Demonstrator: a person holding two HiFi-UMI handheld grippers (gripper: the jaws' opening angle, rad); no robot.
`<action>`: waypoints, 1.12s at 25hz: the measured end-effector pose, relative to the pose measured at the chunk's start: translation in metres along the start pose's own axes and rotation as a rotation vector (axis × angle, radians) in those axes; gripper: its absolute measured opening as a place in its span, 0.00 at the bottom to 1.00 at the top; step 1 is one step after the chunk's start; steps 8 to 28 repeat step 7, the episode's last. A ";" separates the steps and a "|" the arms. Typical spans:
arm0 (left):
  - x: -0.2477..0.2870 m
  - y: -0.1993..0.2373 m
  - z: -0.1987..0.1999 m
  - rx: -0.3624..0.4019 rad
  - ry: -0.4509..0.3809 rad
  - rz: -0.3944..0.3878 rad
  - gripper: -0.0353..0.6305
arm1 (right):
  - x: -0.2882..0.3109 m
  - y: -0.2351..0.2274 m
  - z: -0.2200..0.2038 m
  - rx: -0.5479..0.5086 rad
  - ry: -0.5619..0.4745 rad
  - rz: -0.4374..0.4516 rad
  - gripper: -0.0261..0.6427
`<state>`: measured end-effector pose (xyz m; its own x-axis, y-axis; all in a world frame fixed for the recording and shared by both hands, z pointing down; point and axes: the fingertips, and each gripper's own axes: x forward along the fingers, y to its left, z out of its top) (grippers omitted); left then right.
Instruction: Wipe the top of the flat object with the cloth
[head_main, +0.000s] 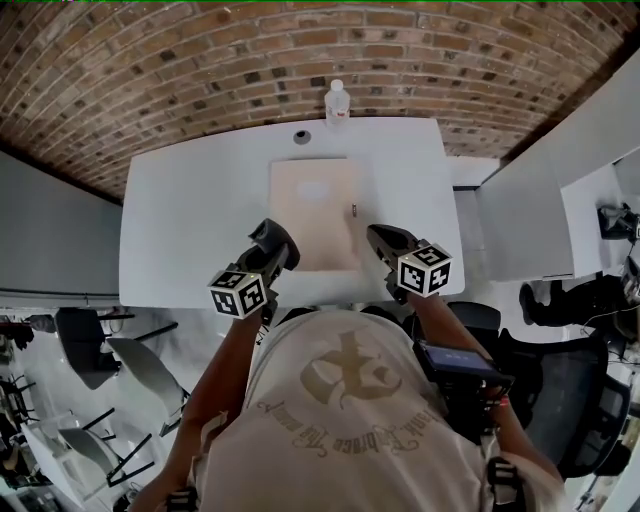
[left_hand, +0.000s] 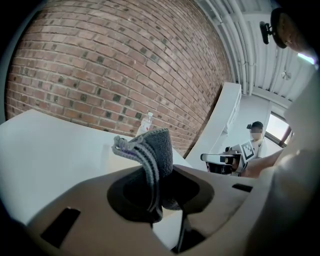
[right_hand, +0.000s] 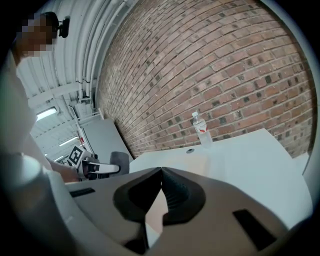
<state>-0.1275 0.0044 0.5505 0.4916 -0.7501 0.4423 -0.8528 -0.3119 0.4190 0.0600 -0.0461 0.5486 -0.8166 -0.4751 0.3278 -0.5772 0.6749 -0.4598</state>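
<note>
**Flat object** (head_main: 312, 212): pale beige board, lying flat at the centre of the white table (head_main: 190, 220), long side running away from the person. A small dark item (head_main: 354, 209) is noted toward its right edge (too small to identify). The top is otherwise bare, and no cloth contact is seen.

**Cloth** (left_hand: 150, 155): grey, folded, pinched between the jaws of the left gripper (left_hand: 160, 195), with the free end standing up past the pads. This gripper is held at the board's near-left corner and is judged clear of the surface.

**Right gripper** (right_hand: 161, 192): jaws pressed together, nothing between them. It is held just beside the board's near-right corner.

**Further out:** a plastic bottle (head_main: 337, 102) and a round fitting (head_main: 302, 136) stand at the table's far edge, beyond the board.

**Step in hand (judgement):** cloth is in grip and approach is made. Wiping has not yet begun.

**Next move req'd:**
- The left gripper is to be lowered and tipped so the cloth's free end meets the top.
- The cloth is then to be drawn along the board w/ light, even pressure.
- The board may need steadying by the right gripper, as a light board could slide.
- The dark item is to be skirted, or it will likely be swept off.
</note>
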 end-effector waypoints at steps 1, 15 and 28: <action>0.001 -0.001 0.000 0.005 0.004 -0.003 0.21 | -0.001 0.000 0.000 0.001 -0.002 -0.002 0.07; 0.005 -0.008 -0.002 0.027 0.025 -0.010 0.21 | -0.009 -0.002 0.001 0.003 -0.012 -0.006 0.07; 0.005 -0.008 -0.002 0.027 0.025 -0.010 0.21 | -0.009 -0.002 0.001 0.003 -0.012 -0.006 0.07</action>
